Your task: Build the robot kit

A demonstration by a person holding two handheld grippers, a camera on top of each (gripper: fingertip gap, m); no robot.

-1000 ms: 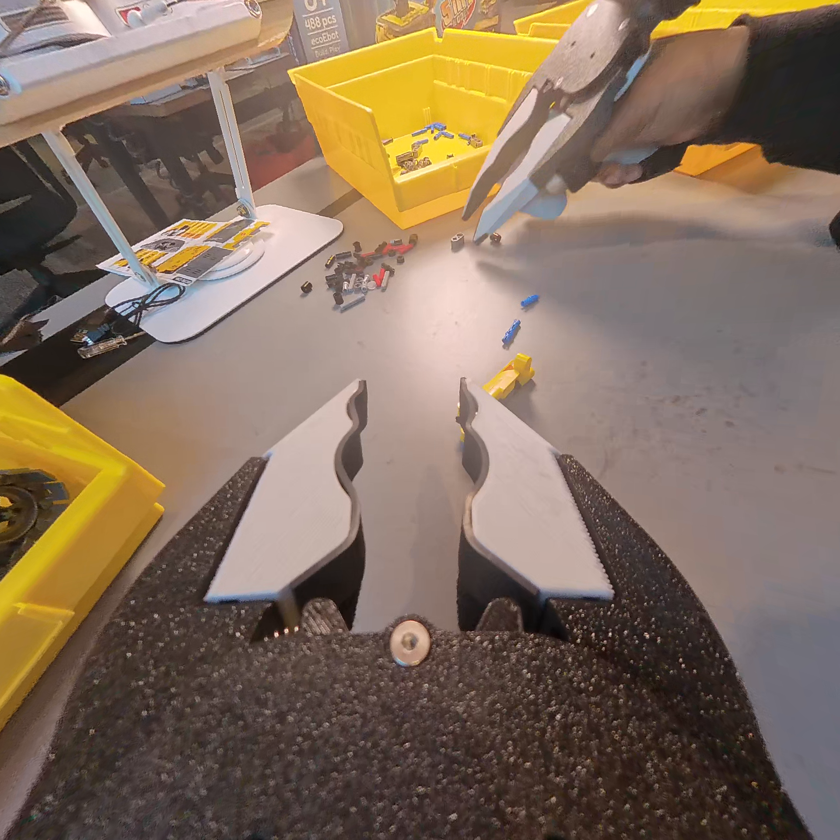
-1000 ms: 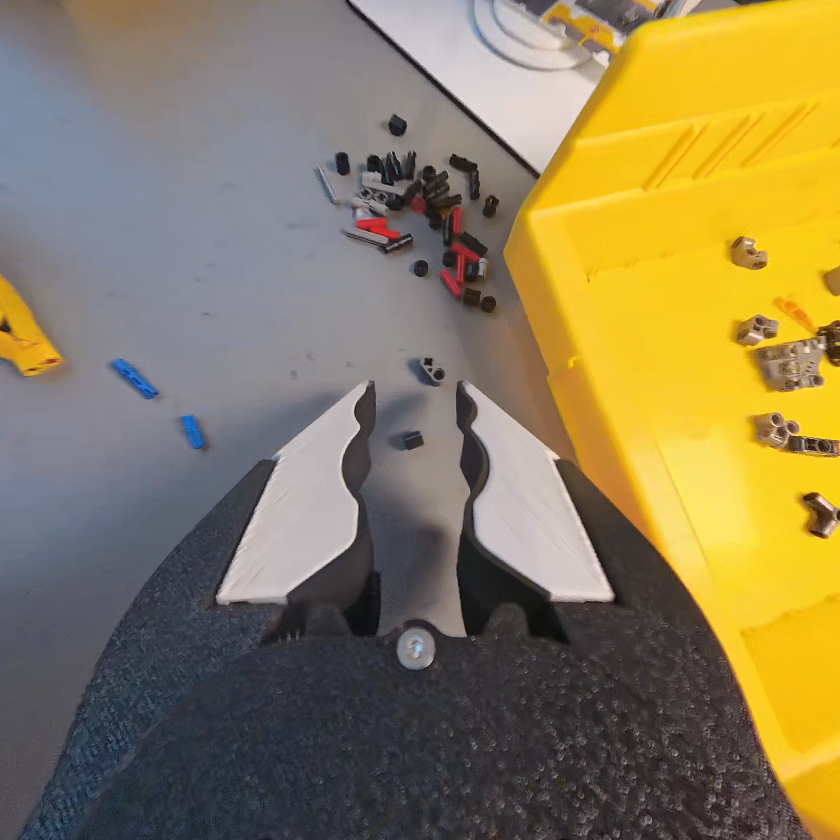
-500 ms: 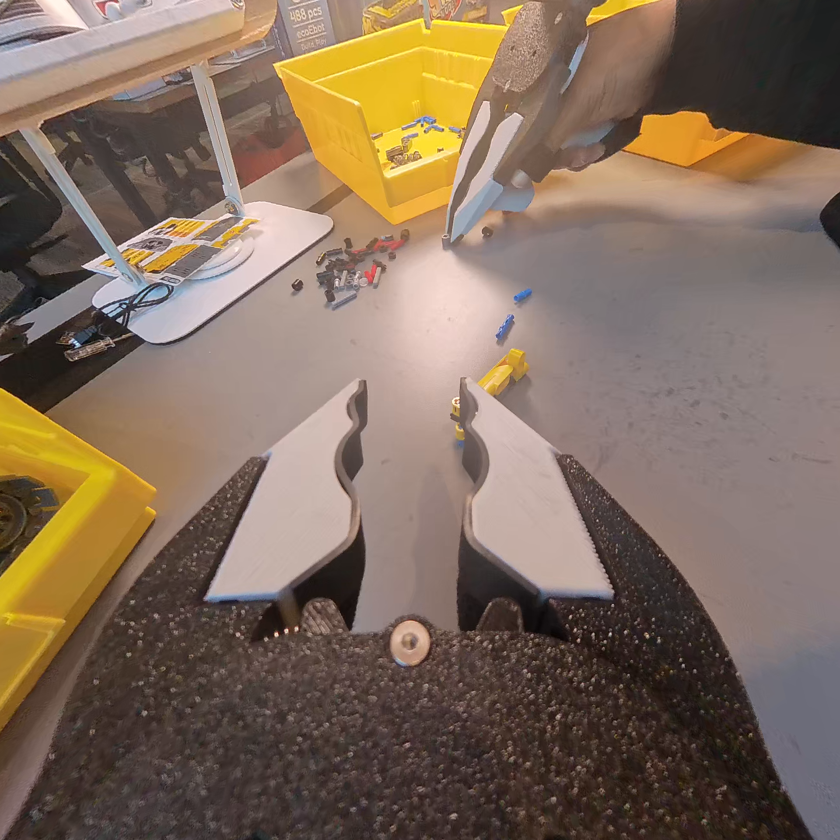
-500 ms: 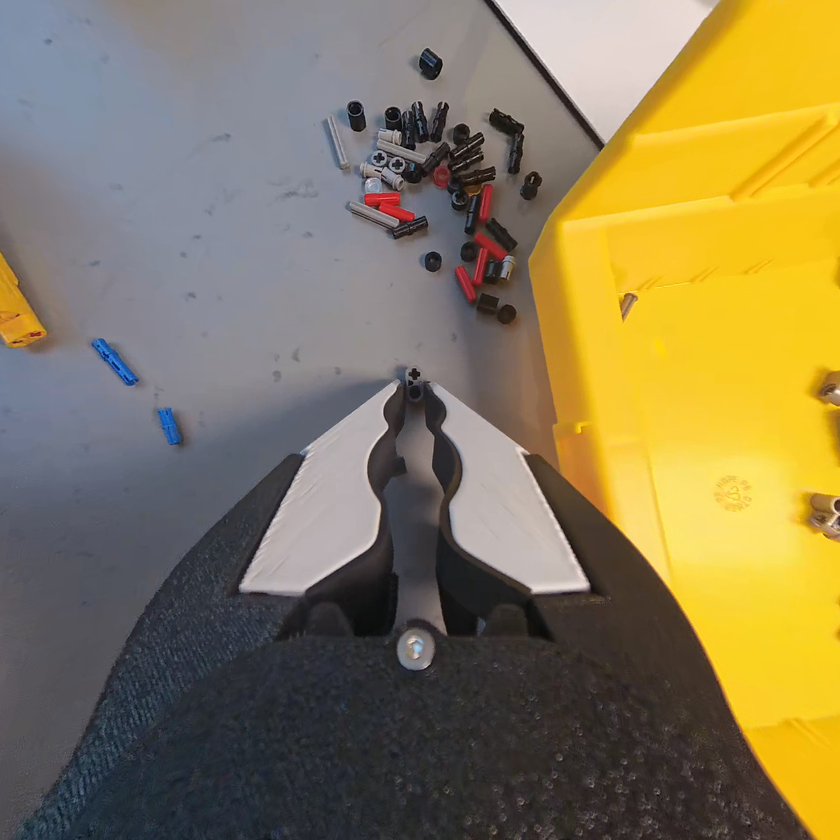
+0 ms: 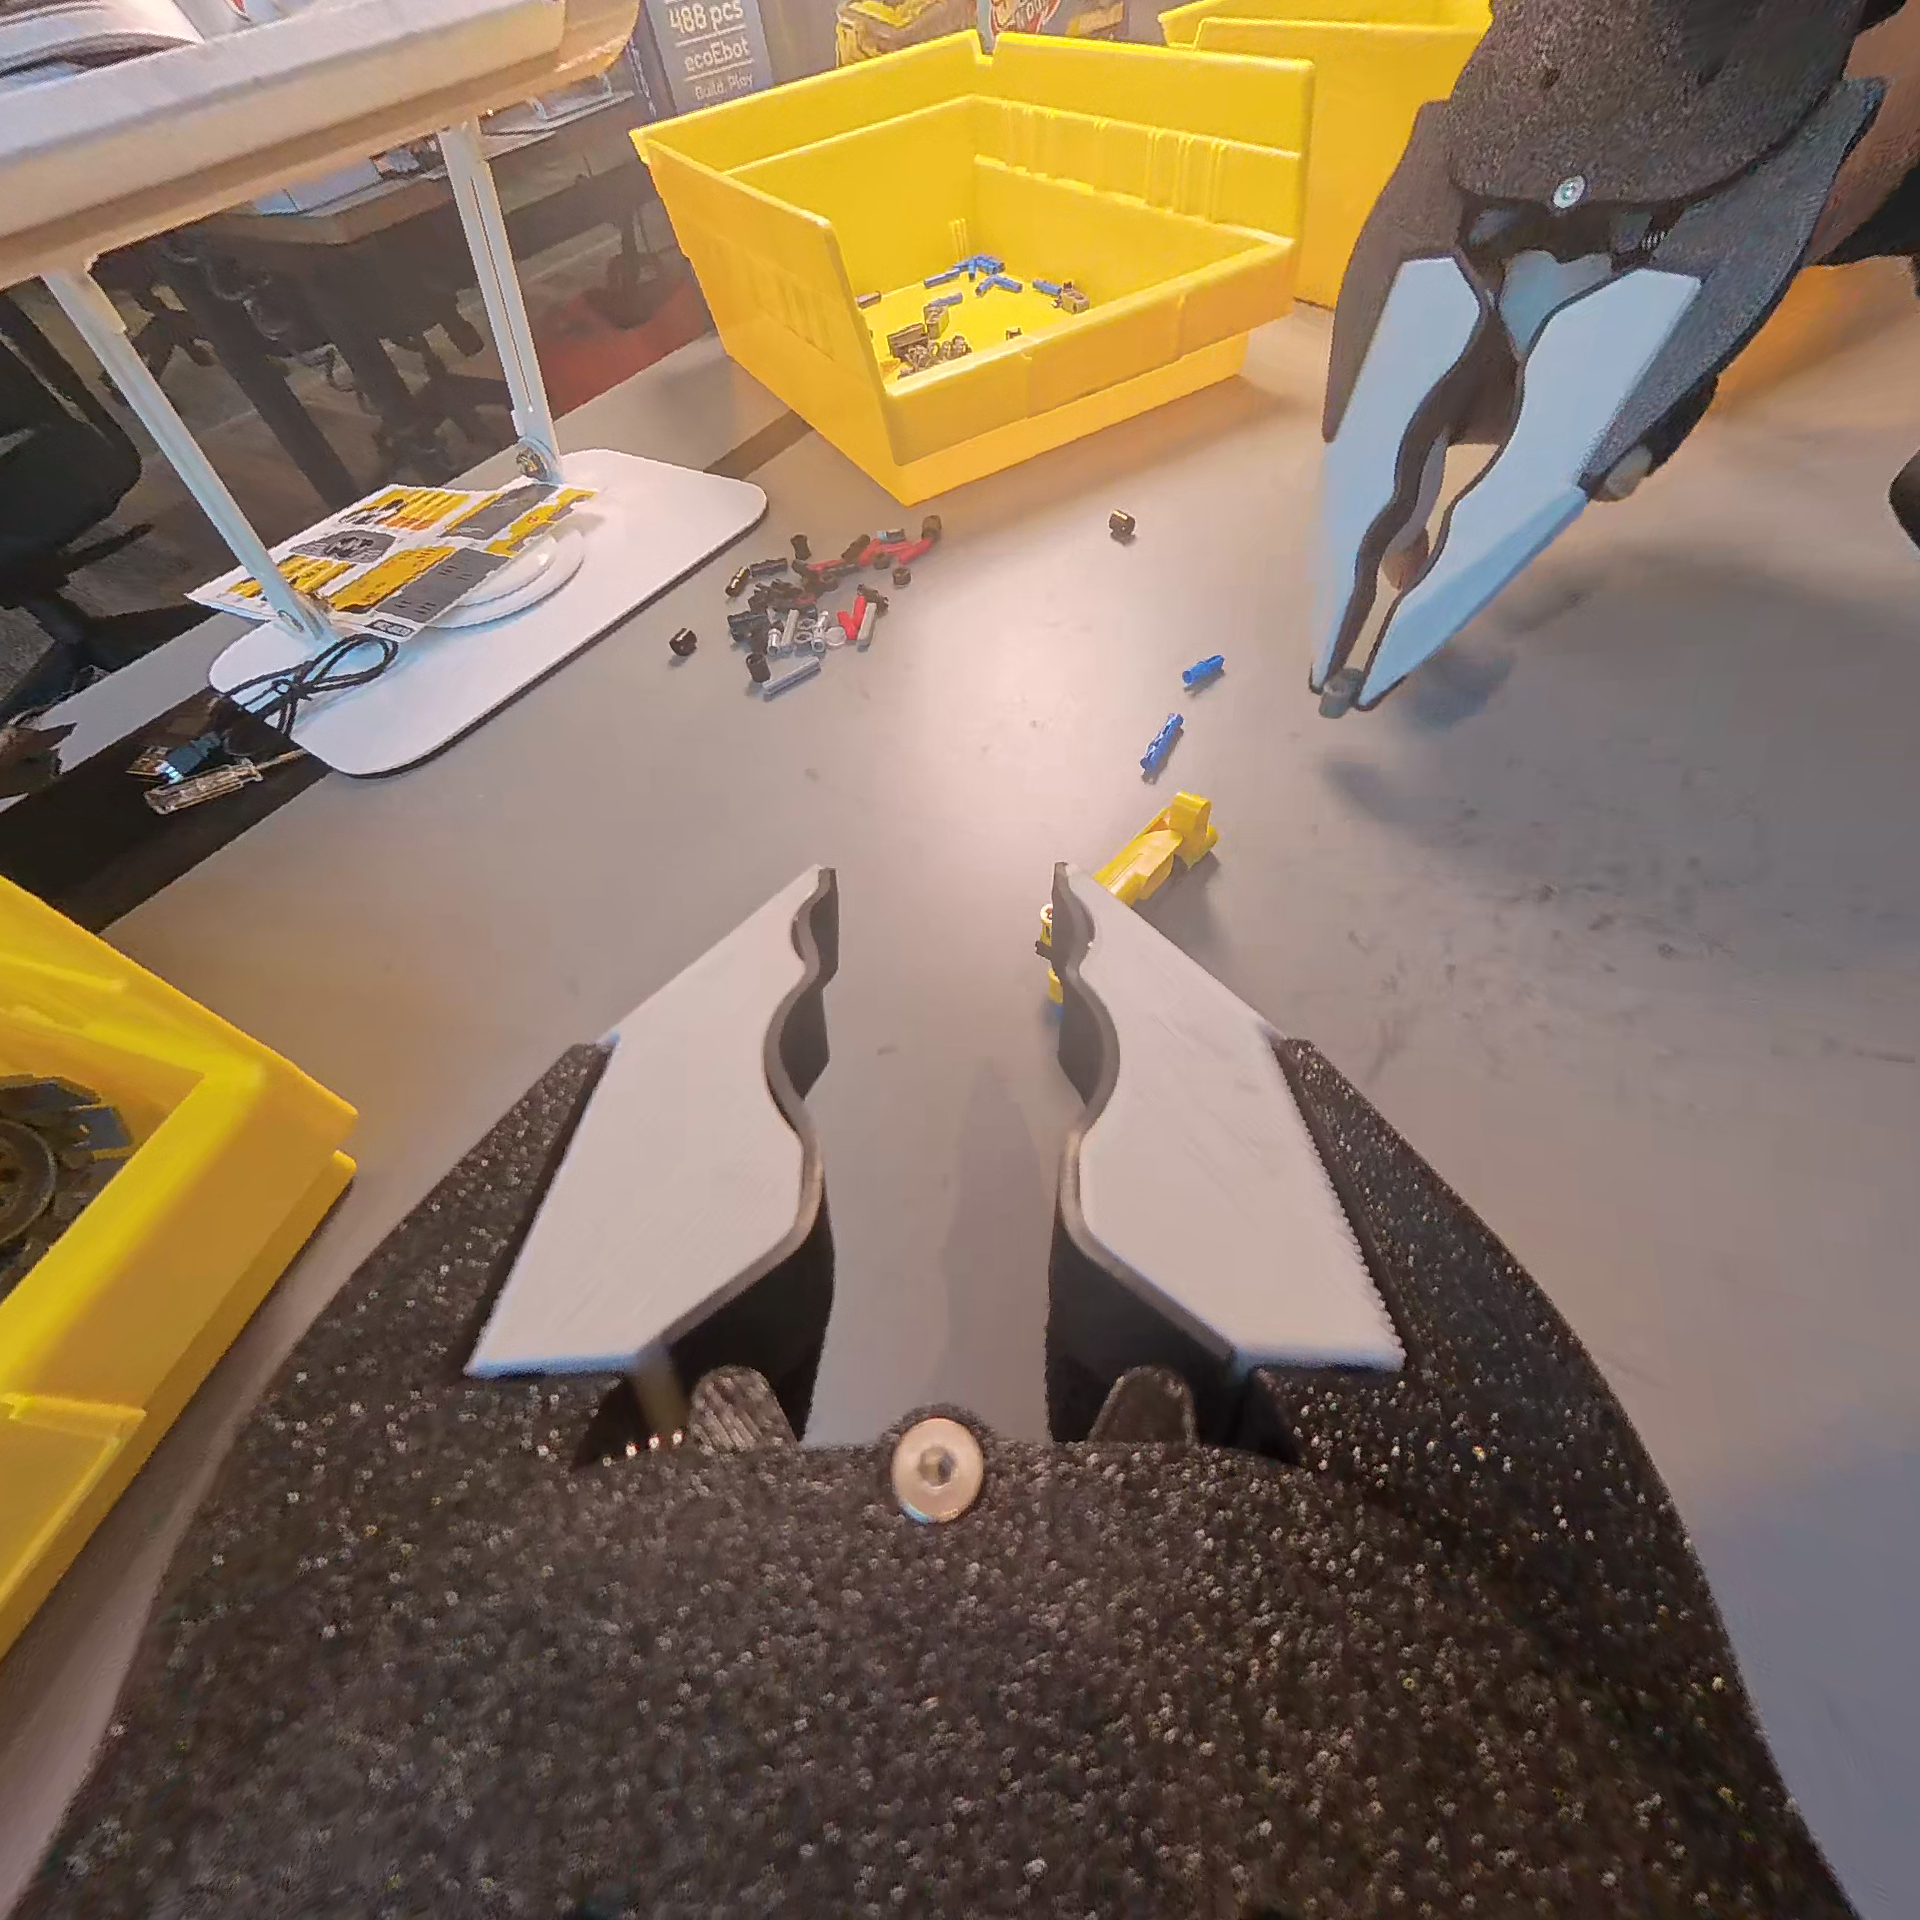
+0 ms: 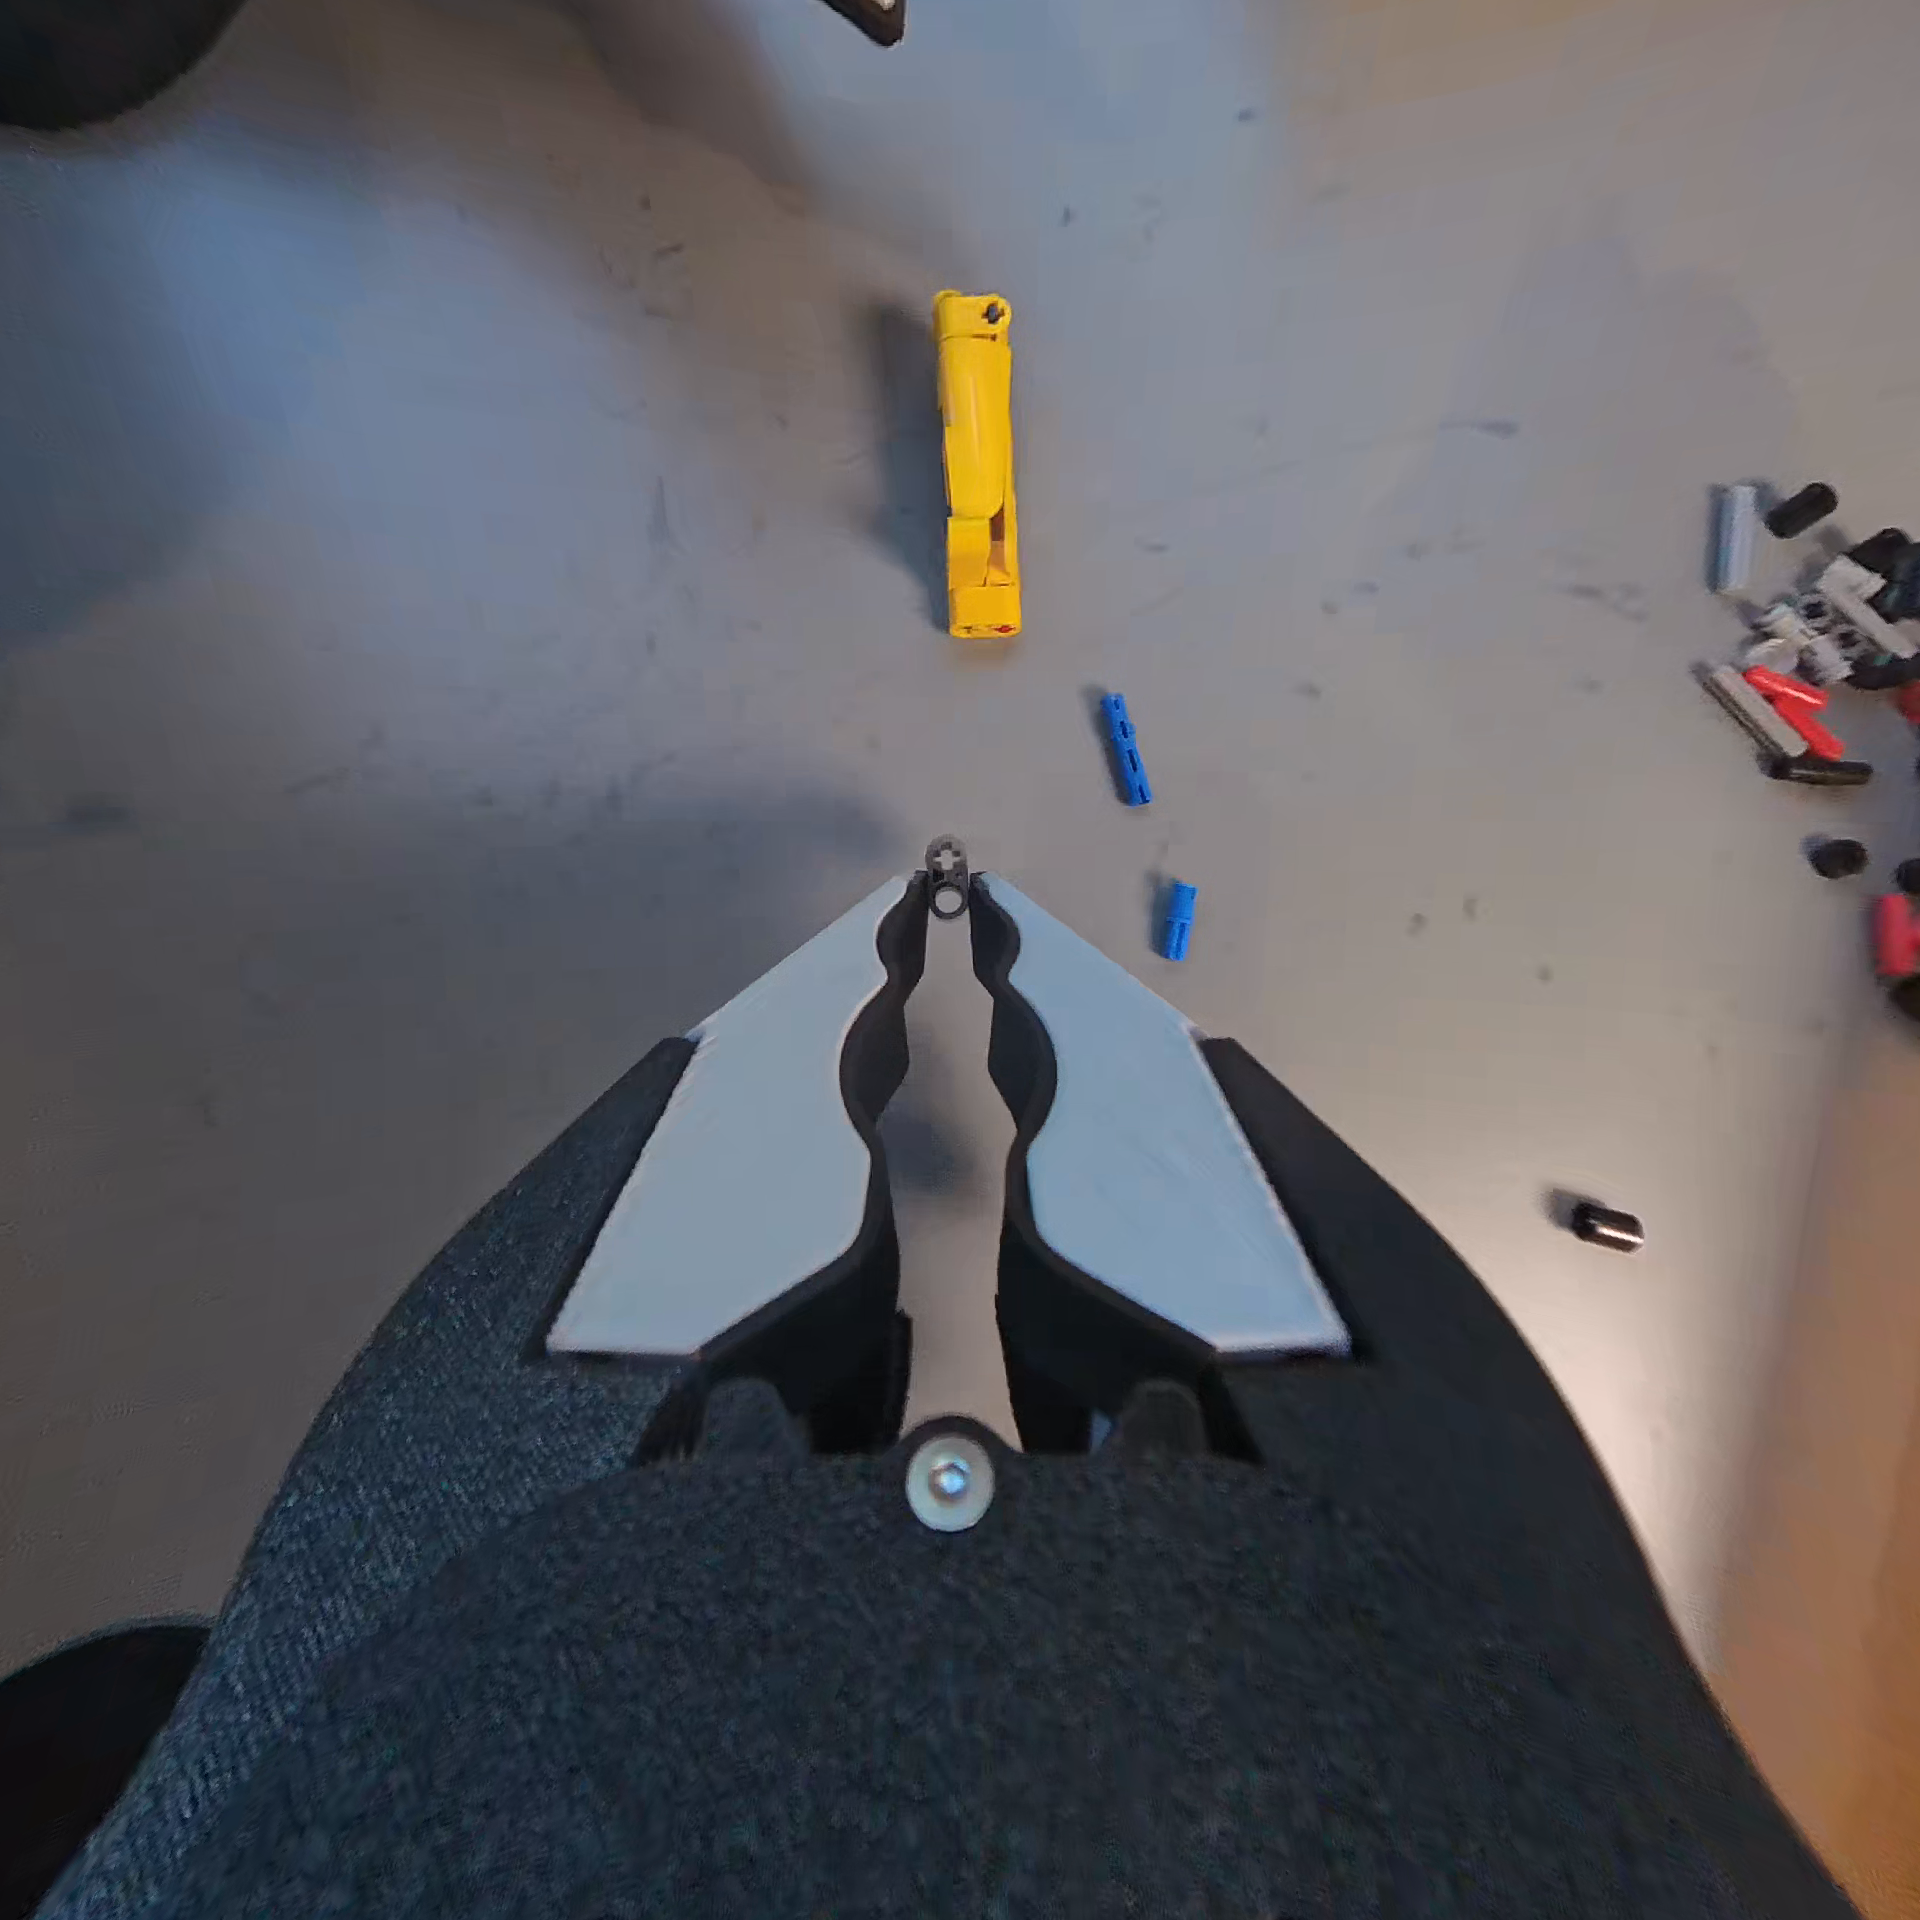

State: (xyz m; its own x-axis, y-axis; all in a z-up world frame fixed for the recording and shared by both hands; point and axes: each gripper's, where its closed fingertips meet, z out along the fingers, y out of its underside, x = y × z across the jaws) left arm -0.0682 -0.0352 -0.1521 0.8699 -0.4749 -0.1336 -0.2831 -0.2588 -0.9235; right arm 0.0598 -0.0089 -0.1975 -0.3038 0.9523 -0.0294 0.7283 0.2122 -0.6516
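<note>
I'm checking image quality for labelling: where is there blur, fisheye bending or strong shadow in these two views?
Left wrist view: sharp near the left gripper; fisheye bends the yellow bin and table edge; the right gripper casts a soft shadow on the table.
Right wrist view: slight blur on the parts pile at the right edge; the small grey piece in the right gripper reads clearly; warm glow at right.

A grey tabletop (image 5: 1507,1039) carries scattered building-toy parts: a yellow assembled piece (image 6: 977,468), two blue pins (image 6: 1125,748) (image 6: 1175,918) beside it, and a loose heap of black, red and grey pins (image 5: 810,613) farther off. One black pin (image 5: 1120,523) lies apart, near an open yellow bin (image 5: 1039,436) holding small blue and dark parts. A white stand base (image 5: 623,582) bears a printed leaflet (image 5: 416,561); a second yellow bin (image 5: 177,1247) sits at the near left edge.
</note>
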